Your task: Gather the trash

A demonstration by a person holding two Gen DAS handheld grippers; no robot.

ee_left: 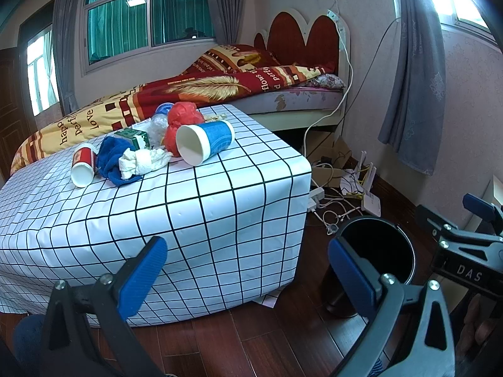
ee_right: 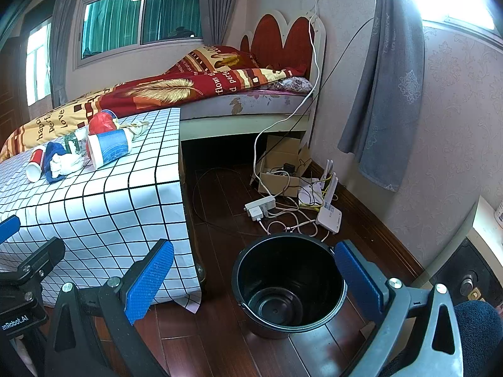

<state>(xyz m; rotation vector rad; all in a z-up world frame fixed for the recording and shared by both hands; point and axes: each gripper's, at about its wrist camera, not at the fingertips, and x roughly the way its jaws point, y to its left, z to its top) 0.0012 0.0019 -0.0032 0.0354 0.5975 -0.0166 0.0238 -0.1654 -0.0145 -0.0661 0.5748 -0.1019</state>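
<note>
Left gripper [ee_left: 248, 270] fingers apart, empty; right gripper [ee_right: 254, 278] likewise, "DAS" on body. Trash pile [ee_left: 151, 144] upper left on checked table [ee_left: 220, 220]. Black bucket [ee_right: 289, 286] lower centre. Quilt [ee_left: 201, 84] reads "love", "perfect".

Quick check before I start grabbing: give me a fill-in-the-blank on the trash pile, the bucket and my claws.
1. The black bucket stands on the wooden floor and holds ____.
2. The blue paper cup lies on its ____ on the checked tablecloth.
3. The left claw and the right claw are both ____, holding nothing.
4. The white rag rests on a ____ cloth.

Missing words: nothing; side; open; blue
</note>
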